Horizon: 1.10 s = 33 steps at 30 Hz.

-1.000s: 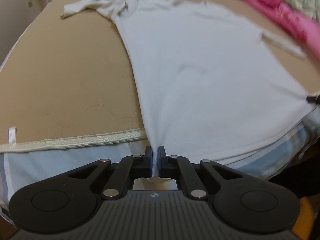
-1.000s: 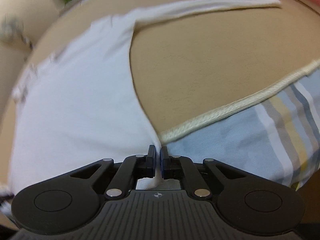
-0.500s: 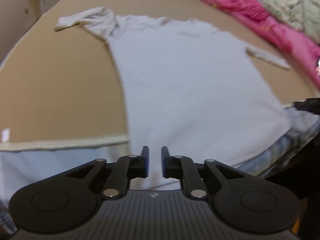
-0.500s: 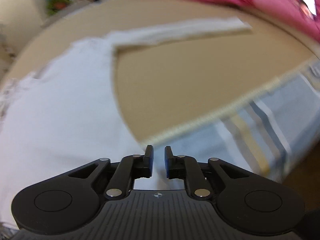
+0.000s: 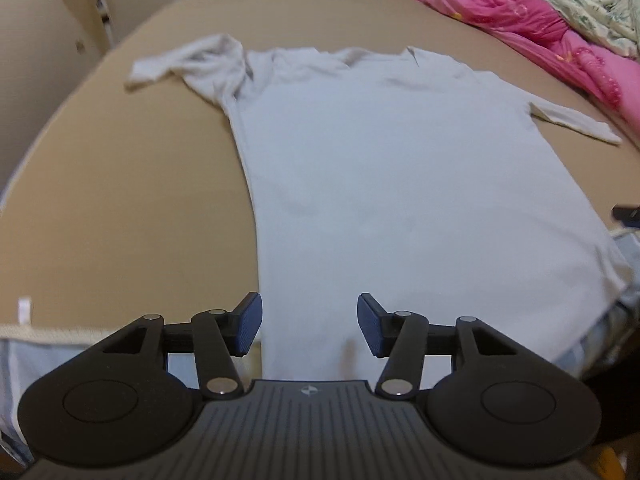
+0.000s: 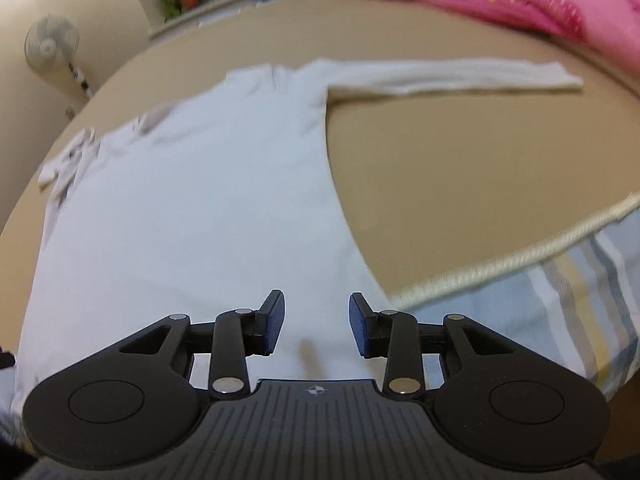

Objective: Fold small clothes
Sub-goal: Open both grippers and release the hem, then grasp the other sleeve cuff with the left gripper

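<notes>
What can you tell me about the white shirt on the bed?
The white shirt is long-sleeved and looks like soft, thin cloth. It lies spread flat on the tan bed cover, hem nearest, hanging slightly over the cover's edge. One sleeve stretches out straight; the other sleeve is bunched and crumpled. Neither open gripper touches it.

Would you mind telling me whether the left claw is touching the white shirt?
Apart. In the left wrist view, the left claw has just been opening, and its pads stand clear of the white shirt.
</notes>
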### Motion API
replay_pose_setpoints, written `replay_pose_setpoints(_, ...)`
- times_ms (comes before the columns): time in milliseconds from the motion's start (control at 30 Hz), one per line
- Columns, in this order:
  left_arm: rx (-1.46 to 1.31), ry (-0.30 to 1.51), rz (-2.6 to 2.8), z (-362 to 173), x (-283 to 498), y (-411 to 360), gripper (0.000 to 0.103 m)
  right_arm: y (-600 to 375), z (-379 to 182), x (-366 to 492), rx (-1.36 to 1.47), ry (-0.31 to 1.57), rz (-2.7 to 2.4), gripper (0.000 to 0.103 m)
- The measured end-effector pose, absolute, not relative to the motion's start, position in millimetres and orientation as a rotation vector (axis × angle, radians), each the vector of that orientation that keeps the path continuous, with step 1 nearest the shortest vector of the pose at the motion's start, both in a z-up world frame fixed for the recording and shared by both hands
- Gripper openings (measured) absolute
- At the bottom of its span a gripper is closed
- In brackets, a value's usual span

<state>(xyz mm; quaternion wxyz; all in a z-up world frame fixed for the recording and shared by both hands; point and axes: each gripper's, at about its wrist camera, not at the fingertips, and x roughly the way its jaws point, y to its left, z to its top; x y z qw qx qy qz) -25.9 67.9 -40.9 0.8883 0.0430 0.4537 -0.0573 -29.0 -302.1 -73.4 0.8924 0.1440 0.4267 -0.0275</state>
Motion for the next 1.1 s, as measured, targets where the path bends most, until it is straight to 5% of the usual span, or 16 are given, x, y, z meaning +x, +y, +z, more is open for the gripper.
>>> replay_pose_setpoints(433,0.086,0.846,-0.058,-34.6,-1.7,31.5,0.084,-276.7,-27.7,-5.5,0.230,0.630,0.019,0.038)
replay_pose_setpoints(867,0.005,0.745,0.059,16.5,51.5,51.3,0.085,-238.1,53.7,87.4,0.220,0.427,0.175,0.049)
replay_pose_setpoints(967,-0.050,0.729,0.084,36.0,94.9,73.1,0.072,-229.2,55.3,121.9,0.232,0.408,0.188,0.049)
replay_pose_setpoints(1100,-0.114,0.759,0.139,40.0,167.8,109.0,0.005,-225.6,25.6,146.0,0.256,0.435,0.193,0.048)
